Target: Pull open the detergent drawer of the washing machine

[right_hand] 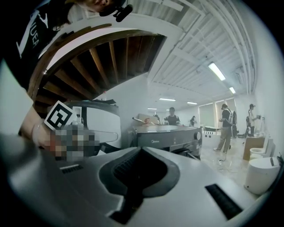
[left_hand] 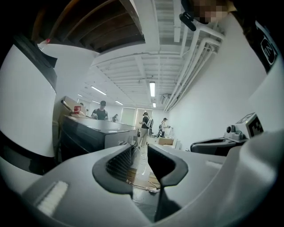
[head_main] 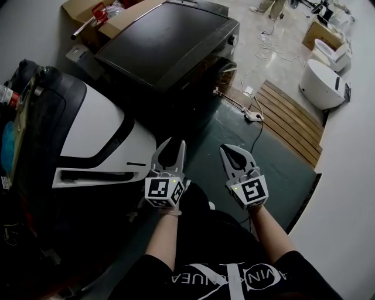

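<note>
Upper centre of the head view, the dark grey washing machine (head_main: 167, 41) stands w/ its flat top toward the camera and a round knob (head_main: 232, 40) at its upper-right corner. Its front faces lower right, in shadow, and the detergent drawer can't be told apart on that panel: too dark in the head view, too small in the gripper views. The right gripper view has the machine at centre frame, front panel visible w/ the knob at its right end. Lower centre of the head view, both grippers point toward the machine and are well apart from it. The left gripper (head_main: 176, 143) has its fingers a moderate way apart w/ nothing btwn them — only floor and room show thru the gap. The right gripper (head_main: 227, 150), just right of it, has its fingers closed together, empty. At frame left a big white rounded appliance (head_main: 99, 135) sits near the left gripper. Right of the machine a white power strip (head_main: 253, 115) w/ cable lies on the dark floor (head_main: 275, 170), beside a wooden slatted board (head_main: 293, 120). Cardboard boxes (head_main: 82, 12) — upper left, behind the machine.
</note>
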{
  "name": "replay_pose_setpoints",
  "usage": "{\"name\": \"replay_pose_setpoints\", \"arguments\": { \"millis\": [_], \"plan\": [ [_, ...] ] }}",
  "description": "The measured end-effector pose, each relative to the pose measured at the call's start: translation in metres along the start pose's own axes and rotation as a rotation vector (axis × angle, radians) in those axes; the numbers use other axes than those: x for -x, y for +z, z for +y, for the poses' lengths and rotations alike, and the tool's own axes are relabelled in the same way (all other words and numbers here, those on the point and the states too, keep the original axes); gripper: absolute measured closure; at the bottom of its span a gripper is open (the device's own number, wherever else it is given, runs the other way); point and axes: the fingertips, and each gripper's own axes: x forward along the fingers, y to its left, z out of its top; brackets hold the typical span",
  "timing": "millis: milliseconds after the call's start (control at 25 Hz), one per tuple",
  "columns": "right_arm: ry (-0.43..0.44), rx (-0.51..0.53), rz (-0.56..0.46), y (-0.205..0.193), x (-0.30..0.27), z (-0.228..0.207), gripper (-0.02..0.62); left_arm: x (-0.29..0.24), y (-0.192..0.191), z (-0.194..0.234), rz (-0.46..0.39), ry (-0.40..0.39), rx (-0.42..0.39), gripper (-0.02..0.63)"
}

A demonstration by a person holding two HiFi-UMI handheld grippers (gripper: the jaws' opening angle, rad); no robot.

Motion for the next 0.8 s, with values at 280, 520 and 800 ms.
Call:
{"name": "replay_pose_setpoints", "arguments": {
  "millis": [280, 520, 800],
  "plan": [
    [0.015, 0.008, 0.021, -0.011, -0.010, -0.026, 0.584, -0.035, -0.014, -0.008, 0.024, -0.027, 0.026, 0.491],
    [0.058, 0.025, 0.025, -0.011, -0.036, -0.055, 0.584, -0.078, -0.025, -0.004, 0.028, -0.005, 0.042, 0.491],
    [0.124, 0.045, 0.039, -0.009, -0.075, -0.092, 0.584, -0.124, -0.033, 0.007, 0.044, 0.038, 0.084, 0.491]
  ]
}}
